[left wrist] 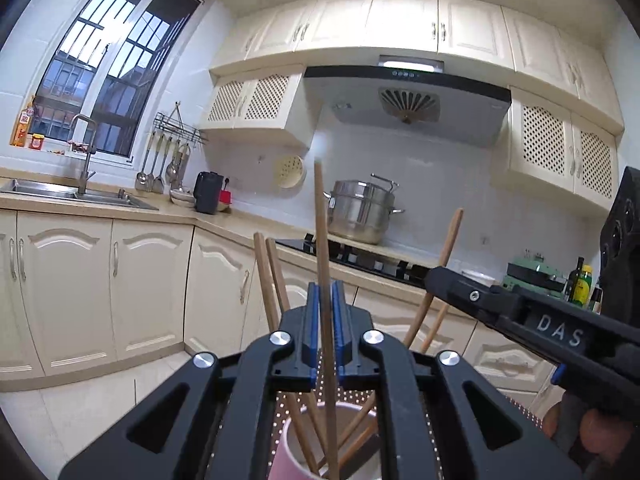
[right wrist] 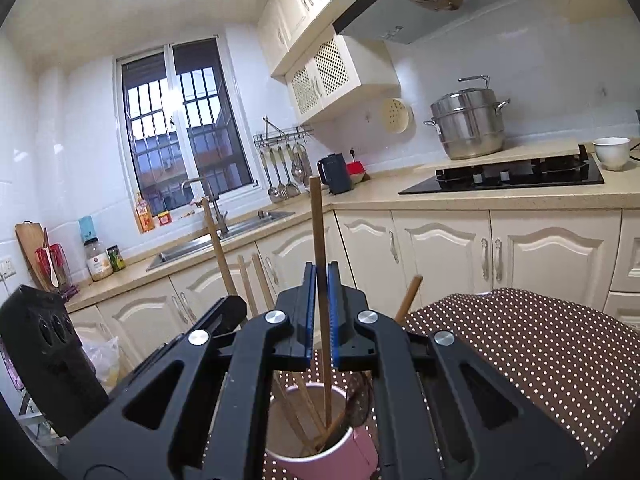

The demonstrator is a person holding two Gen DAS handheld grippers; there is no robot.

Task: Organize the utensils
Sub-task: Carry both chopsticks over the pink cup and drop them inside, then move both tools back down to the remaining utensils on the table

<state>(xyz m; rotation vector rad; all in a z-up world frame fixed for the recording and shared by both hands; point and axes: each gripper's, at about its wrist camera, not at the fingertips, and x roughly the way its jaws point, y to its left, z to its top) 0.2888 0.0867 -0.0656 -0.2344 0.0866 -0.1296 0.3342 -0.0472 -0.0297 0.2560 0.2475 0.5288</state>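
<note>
Step in hand, by my read: dropping chopsticks into the pink cup (right wrist: 320, 446), which sits on the dotted tablecloth (right wrist: 540, 352) right under both tools.

Left gripper (left wrist: 327, 320): its blue pads (left wrist: 310, 320) sit close on either side of 1 upright wooden chopstick (left wrist: 322, 240). Whether they pinch it or just flank it, I can't tell; there's a thin gap showing each side. The stick's lower end is already inside the cup rim (left wrist: 288, 432), among approx 4 others leaning left & right.

To do it well: keep the stick vertical, lower till the tip meets the cup bottom, then part the pads just enough so it slides free w/o flicking. Don't nudge the leaning sticks, or the light cup may tip.

Right gripper (right wrist: 322, 312): same posture, pads (right wrist: 309, 312) narrowed around a 2nd upright chopstick (right wrist: 318, 240); looks nipped near the fingertips but again can't say for sure. Its tip is down in the cup too.

Pose: both tools point down & fwd over the cup, held nearly level w/ each other. In the left view the right tool comes in from the right, a hand (left wrist: 592, 428) under it. The 2 are crowded, so release 1 at a time.
</note>
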